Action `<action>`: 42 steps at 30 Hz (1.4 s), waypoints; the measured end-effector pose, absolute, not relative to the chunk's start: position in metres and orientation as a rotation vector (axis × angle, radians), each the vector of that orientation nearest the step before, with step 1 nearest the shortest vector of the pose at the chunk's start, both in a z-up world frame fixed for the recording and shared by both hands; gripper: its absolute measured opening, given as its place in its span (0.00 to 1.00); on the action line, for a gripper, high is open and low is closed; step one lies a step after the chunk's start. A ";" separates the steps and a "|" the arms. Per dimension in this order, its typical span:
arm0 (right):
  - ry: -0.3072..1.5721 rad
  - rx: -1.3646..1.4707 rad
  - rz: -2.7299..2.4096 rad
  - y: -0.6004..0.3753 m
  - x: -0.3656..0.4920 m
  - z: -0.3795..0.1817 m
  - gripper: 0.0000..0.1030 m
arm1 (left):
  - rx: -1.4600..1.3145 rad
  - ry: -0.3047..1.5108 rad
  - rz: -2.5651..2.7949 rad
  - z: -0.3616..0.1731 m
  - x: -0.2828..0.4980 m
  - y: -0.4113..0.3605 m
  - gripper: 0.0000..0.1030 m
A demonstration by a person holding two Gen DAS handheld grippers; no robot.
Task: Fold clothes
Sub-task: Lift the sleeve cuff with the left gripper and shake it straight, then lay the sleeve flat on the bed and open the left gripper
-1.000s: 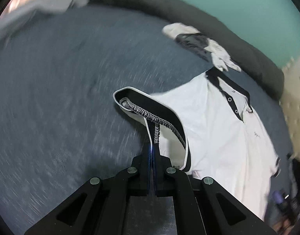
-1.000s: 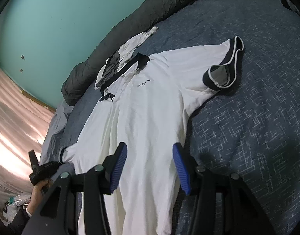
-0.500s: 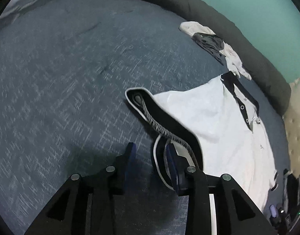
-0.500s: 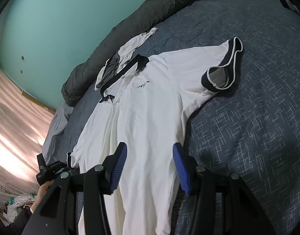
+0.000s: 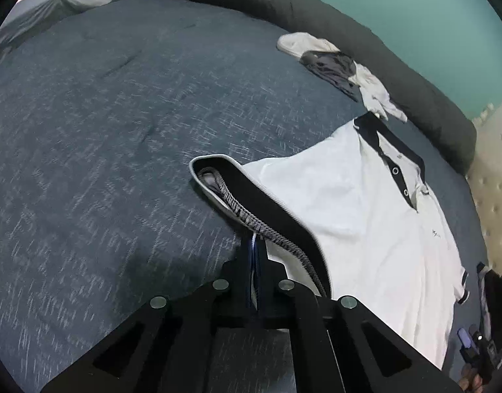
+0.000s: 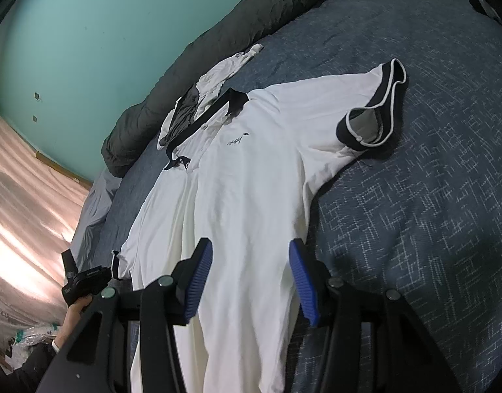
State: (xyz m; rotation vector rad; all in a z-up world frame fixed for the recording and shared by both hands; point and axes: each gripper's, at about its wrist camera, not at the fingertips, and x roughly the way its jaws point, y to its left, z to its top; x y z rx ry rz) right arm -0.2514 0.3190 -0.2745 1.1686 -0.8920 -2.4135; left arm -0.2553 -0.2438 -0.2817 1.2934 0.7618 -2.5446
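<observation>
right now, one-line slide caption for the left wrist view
Left gripper shut on the black-trimmed sleeve cuff of a white polo shirt spread on a blue bedspread.

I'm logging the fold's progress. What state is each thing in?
Polo shirt: spread flat, unfolded.
Sleeve cuff: pinched, lifted.
Left gripper: shut on the cuff.
Right gripper: open, above the shirt's body.
Other clothes: crumpled, unfolded.

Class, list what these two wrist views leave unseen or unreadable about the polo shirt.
- Left wrist view: the polo shirt hem, hidden behind the left gripper.
- Right wrist view: hem cut off by the bottom edge, behind the right gripper.
- Both views: chest logo too small to read.
</observation>
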 end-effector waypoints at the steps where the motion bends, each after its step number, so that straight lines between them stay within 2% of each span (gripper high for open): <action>1: -0.894 1.167 -2.412 0.319 -0.251 -0.274 0.48 | 1.281 0.785 -2.541 -0.280 -0.250 -0.246 0.02; 6: -0.894 1.158 -2.409 0.318 -0.250 -0.272 0.48 | 1.239 0.925 -2.477 -0.279 -0.228 -0.259 0.02; 10: -0.893 1.153 -2.405 0.317 -0.249 -0.270 0.48 | 1.241 1.142 -2.357 -0.301 -0.220 -0.275 0.02; 17: -0.901 1.149 -2.407 0.319 -0.251 -0.270 0.48 | 1.213 1.152 -2.334 -0.307 -0.219 -0.273 0.02; 23: -0.900 1.149 -2.405 0.318 -0.252 -0.270 0.48 | 1.284 1.055 -2.406 -0.304 -0.228 -0.262 0.03; 26: -0.898 1.144 -2.407 0.318 -0.250 -0.269 0.48 | 1.277 0.999 -2.418 -0.296 -0.231 -0.265 0.09; 28: -0.898 1.143 -2.407 0.318 -0.250 -0.269 0.48 | 1.241 1.035 -2.394 -0.292 -0.229 -0.276 0.29; 29: -0.897 1.143 -2.407 0.318 -0.250 -0.269 0.48 | 1.224 1.052 -2.382 -0.290 -0.228 -0.282 0.45; 30: -0.897 1.144 -2.407 0.318 -0.250 -0.269 0.48 | 1.221 1.049 -2.381 -0.290 -0.231 -0.284 0.55; 36: -0.890 1.148 -2.407 0.317 -0.250 -0.270 0.48 | 1.200 1.059 -2.372 -0.289 -0.248 -0.302 0.55; 39: -0.891 1.151 -2.408 0.318 -0.251 -0.271 0.48 | 1.146 1.158 -2.360 -0.293 -0.252 -0.312 0.55; 42: -0.889 1.154 -2.410 0.318 -0.251 -0.272 0.48 | 1.121 1.182 -2.364 -0.294 -0.256 -0.315 0.54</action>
